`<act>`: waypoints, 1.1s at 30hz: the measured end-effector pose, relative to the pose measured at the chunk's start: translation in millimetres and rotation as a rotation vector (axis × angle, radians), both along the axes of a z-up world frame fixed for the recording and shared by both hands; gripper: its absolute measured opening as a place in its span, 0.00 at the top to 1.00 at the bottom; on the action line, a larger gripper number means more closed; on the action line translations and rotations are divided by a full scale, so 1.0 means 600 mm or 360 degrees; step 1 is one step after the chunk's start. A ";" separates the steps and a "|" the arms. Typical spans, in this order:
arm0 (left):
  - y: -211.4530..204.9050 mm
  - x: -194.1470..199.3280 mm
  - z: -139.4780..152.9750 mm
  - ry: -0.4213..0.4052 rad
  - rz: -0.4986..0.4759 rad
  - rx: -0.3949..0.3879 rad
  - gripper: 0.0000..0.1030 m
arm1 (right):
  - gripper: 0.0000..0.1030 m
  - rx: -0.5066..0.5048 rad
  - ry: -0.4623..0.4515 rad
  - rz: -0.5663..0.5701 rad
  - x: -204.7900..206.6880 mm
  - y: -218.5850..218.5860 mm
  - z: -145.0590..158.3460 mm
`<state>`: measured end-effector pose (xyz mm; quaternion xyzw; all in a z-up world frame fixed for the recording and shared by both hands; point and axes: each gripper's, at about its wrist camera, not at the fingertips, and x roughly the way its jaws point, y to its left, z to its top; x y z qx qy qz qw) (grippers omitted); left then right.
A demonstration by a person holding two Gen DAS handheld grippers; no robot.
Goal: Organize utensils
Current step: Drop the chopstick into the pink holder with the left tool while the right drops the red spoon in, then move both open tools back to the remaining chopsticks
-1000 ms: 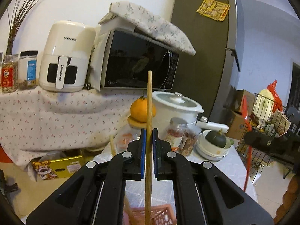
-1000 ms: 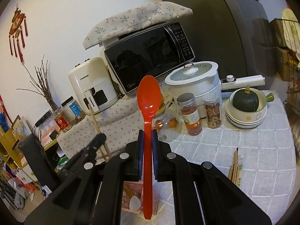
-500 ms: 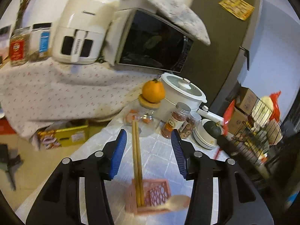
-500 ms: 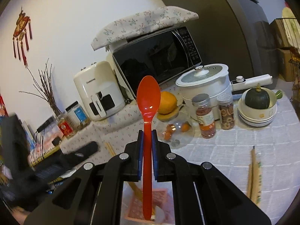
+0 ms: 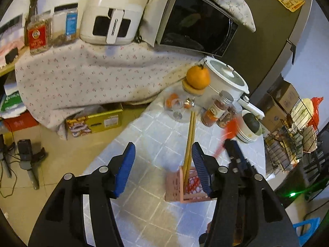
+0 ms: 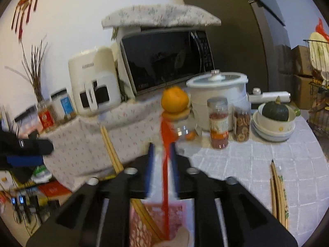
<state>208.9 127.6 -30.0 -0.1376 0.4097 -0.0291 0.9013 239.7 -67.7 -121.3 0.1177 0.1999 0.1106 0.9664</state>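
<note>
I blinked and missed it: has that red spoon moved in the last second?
Yes. The red spoon has sunk: its bowl, earlier in front of the microwave, now sits below the orange, its handle reaching into the pink basket.

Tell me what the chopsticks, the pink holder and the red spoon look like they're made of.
Chopsticks: likely bamboo or wood; matte, pale tan, no shine.
Pink holder: probably moulded plastic; uniform colour, perforated lattice walls.
Red spoon: seemingly plastic, solid bright red; motion blur hides its finish.
</note>
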 end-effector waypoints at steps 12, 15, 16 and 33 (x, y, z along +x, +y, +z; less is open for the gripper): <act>-0.077 -0.022 0.025 -0.0014 -0.0212 -0.0038 0.47 | 0.61 0.0143 0.0254 -0.0042 -0.033 -0.171 0.111; -0.128 -0.037 0.029 -0.0026 -0.0328 -0.0002 0.45 | 0.61 0.0121 0.0366 -0.0077 -0.035 -0.234 0.129; -0.146 -0.043 0.030 -0.0027 -0.0368 0.0003 0.45 | 0.61 0.0111 0.0408 -0.0107 -0.036 -0.256 0.131; -0.438 -0.044 -0.162 0.0360 -0.0792 0.0126 0.44 | 0.61 0.0384 0.1036 -0.0361 -0.037 -0.473 0.019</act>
